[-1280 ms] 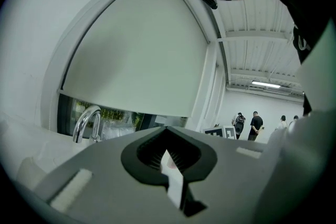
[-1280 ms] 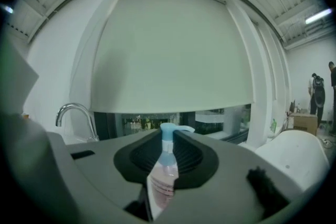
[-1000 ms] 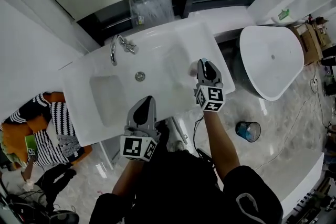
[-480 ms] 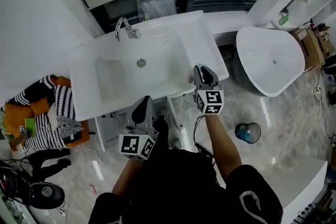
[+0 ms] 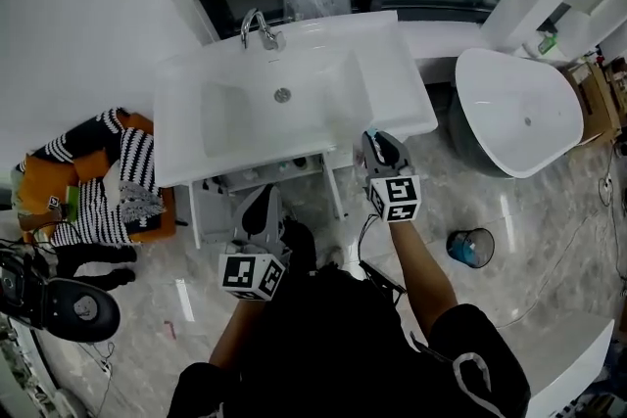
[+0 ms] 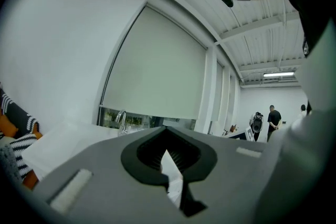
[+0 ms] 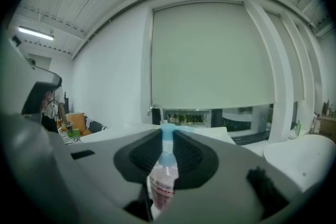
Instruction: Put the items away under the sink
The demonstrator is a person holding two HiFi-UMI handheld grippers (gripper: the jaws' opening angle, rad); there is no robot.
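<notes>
At the washbasin (image 5: 392, 83) front, my right hand-held gripper (image 5: 378, 140) clamped a blue-capped bottle (image 7: 163, 176) upright, and my left hand-held gripper (image 5: 261, 199) pinched a white item (image 6: 172, 176), both for stowing underneath.

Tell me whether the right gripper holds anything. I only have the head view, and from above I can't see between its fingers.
Observer: Yes. In the right gripper view, the right gripper has its fingers closed on a clear bottle with a light blue cap and a pink label.
Operator: And the left one?
Observer: The left gripper pinches a thin white item. I can't tell what it is.
Operator: Is anyone standing across the room?
Observer: Yes, the left gripper view shows a person in dark clothes far off at the right.
</notes>
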